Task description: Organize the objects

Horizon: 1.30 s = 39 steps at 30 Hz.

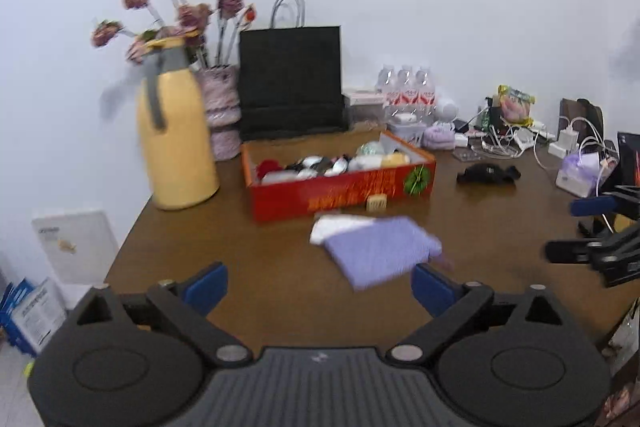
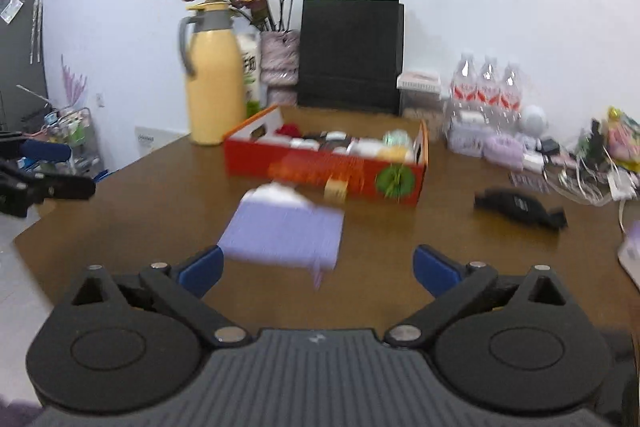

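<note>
Both tools hang wide open over the near edge of the brown desk (image 1: pixel 256 283), nothing between the blue pads. The left tool (image 1: pixel 320 287) has the folded lilac cloth (image 1: pixel 376 251) just beyond its right pad; the right tool (image 2: pixel 318 269) sees that cloth (image 2: pixel 284 231) beyond its left pad, blurred, lying flat on the desk in front of the red box (image 1: pixel 340 183). The box is packed with small items, a little tan block (image 2: pixel 335 190) against its front. The left view alone shows a white carton (image 1: pixel 74 243) on the floor at far left; the right view alone catches a wire rack (image 2: pixel 76 139) of clutter by the wall. A yellow flask (image 1: pixel 176 131) stands left of the box, a black pouch (image 2: pixel 520 207) well to its right.
</note>
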Motion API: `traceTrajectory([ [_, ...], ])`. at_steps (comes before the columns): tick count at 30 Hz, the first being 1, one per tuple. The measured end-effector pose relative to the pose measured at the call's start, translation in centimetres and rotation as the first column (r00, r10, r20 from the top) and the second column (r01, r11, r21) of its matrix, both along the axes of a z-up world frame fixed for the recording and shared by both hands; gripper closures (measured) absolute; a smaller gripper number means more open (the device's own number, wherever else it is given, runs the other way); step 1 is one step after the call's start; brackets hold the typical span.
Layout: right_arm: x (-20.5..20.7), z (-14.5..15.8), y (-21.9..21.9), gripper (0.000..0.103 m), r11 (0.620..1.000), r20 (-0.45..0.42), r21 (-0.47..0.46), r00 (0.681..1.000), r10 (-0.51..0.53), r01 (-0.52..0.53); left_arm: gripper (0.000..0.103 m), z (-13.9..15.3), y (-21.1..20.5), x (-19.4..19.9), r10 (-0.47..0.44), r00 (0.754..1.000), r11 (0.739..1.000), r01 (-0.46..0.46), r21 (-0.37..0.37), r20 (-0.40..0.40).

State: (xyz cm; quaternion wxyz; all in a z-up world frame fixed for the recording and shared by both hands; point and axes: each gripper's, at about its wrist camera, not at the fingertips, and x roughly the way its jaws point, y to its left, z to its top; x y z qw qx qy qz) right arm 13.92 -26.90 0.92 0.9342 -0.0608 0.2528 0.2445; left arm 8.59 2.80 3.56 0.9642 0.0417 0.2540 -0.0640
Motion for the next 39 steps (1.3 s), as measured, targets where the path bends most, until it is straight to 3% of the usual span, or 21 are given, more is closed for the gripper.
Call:
traceTrajectory([
  [3, -3.9, -0.3, -1.1, 0.000, 0.999, -0.006, -0.024, 1.000, -0.024, 0.024, 0.004, -0.9, 0.9, -2.1, 0.036, 0.999, 0.999, -0.036, 0.006, -0.022],
  [6, -5.3, -0.2, -2.0, 0.000, 0.998, -0.008, -0.012, 0.998, -0.068, 0.068, 0.004, -1.0, 1.2, -2.4, 0.056, 0.998, 0.998, -0.056, -0.004, -0.019],
  [10, -5.2, -0.2, -1.6, 0.000, 0.997, 0.001, -0.024, 0.997, -0.073, 0.073, 0.003, -0.9, 0.7, -1.9, 0.041, 0.999, 0.999, -0.041, -0.014, 0.008],
  [17, -3.1, -1.9, 0.1, 0.000, 0.999, -0.018, -0.010, 0.999, -0.051, 0.051, 0.004, -3.3, -0.4, 2.2, 0.015, 0.997, 0.999, -0.018, -0.027, -0.078],
  [22, 1.6, -2.7, 1.8, 0.000, 0.998, -0.001, 0.031, 0.998, -0.061, 0.061, 0.005, -4.9, -1.6, 8.8, -0.041, 0.995, 0.997, 0.035, -0.064, -0.096],
  [26, 7.9, -3.4, 4.5, 0.000, 0.997, 0.039, 0.043, 0.997, -0.061, 0.059, 0.018, -5.9, -2.9, 16.5, -0.070, 0.992, 0.996, 0.064, -0.055, -0.104],
  [28, 11.8, -3.9, 6.1, 0.002, 0.998, 0.023, 0.035, 0.998, -0.058, 0.057, 0.019, -6.6, -3.0, 20.7, -0.071, 0.991, 0.996, 0.064, -0.064, -0.111],
  [30, 15.5, -4.6, 7.6, 0.009, 0.997, -0.001, 0.027, 0.998, -0.068, 0.068, 0.035, -7.5, -3.1, 24.2, -0.058, 0.991, 0.997, 0.052, -0.053, -0.123],
  [32, 18.9, -5.5, 9.0, 0.025, 0.996, -0.039, 0.002, 0.995, -0.087, 0.087, 0.054, -8.7, -3.2, 27.2, -0.034, 0.986, 0.999, 0.029, -0.035, -0.165],
  [33, 20.3, -6.1, 9.6, 0.027, 0.996, -0.056, -0.006, 0.994, -0.091, 0.090, 0.063, -9.2, -3.0, 28.2, -0.034, 0.983, 0.999, 0.028, -0.039, -0.180],
  [37, 23.8, -8.2, 11.1, 0.028, 0.997, -0.114, -0.008, 0.990, -0.079, 0.079, 0.064, -10.4, -1.8, 30.5, -0.067, 0.977, 0.989, 0.038, -0.142, -0.203],
  [39, 25.0, -8.9, 11.5, 0.032, 0.996, -0.135, -0.001, 0.987, -0.083, 0.084, 0.064, -10.7, -1.8, 31.3, -0.067, 0.976, 0.988, 0.035, -0.151, -0.209],
])
